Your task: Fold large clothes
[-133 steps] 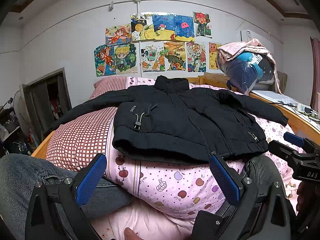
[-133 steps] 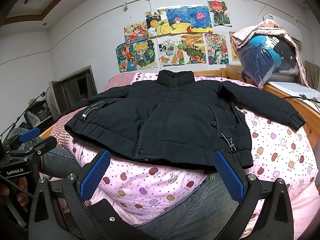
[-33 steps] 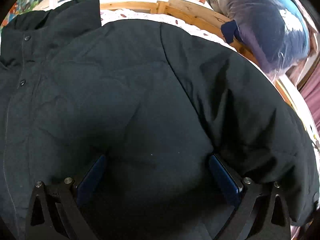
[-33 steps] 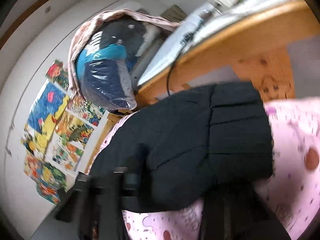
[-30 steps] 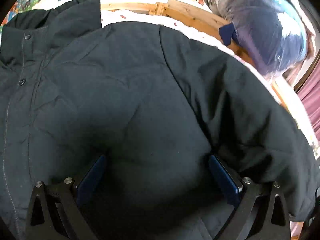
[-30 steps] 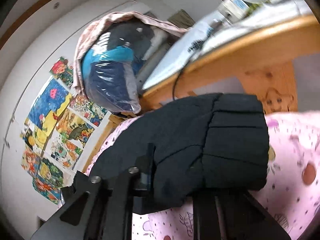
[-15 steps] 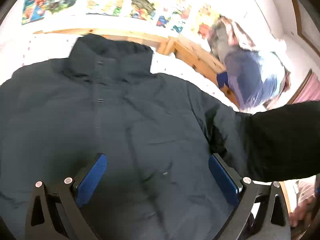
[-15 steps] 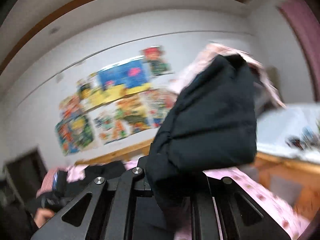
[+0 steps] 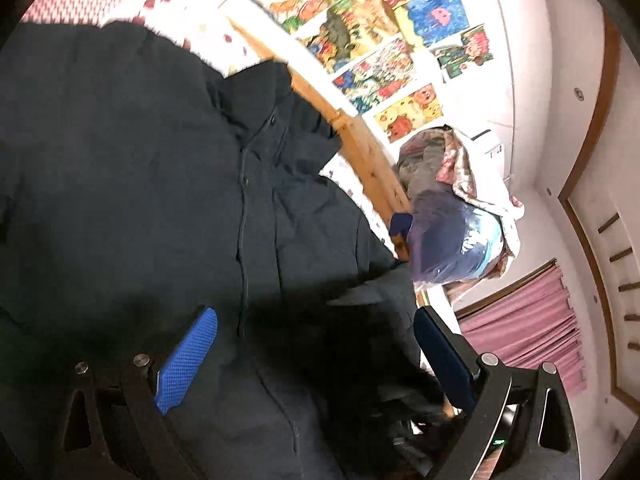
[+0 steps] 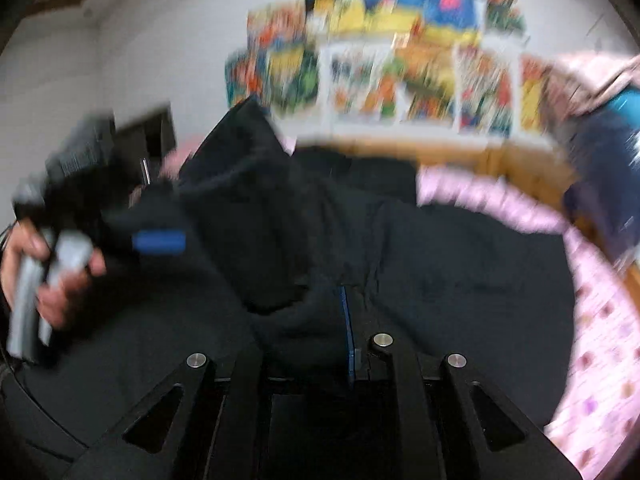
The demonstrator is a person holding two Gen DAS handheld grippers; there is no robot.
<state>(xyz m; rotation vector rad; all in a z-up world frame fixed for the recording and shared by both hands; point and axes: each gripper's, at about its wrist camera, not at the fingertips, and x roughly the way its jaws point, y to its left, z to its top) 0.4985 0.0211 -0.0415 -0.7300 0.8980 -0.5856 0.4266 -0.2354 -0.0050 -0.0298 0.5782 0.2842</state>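
A large black padded jacket (image 9: 140, 184) lies spread face up on the bed, collar toward the wooden headboard. My left gripper (image 9: 316, 344) is open just above the jacket's front, blue pads wide apart, nothing between them. My right gripper (image 10: 320, 320) is shut on the jacket's right sleeve (image 10: 248, 208), which is lifted and drawn across the jacket body (image 10: 460, 280). The right wrist view is blurred by motion. The left gripper and the hand holding it show at the left of that view (image 10: 156, 242).
The bed has a pink spotted cover (image 10: 600, 340) and a wooden frame (image 9: 360, 156). A pile of bagged clothes (image 9: 452, 232) sits past the bed's right side. Drawings (image 9: 360, 40) hang on the wall and a pink curtain (image 9: 524, 332) hangs further right.
My right gripper has carried the sleeve up from the bed's right edge and leftward over the jacket. My left gripper has lifted off the jacket and tilted, still open.
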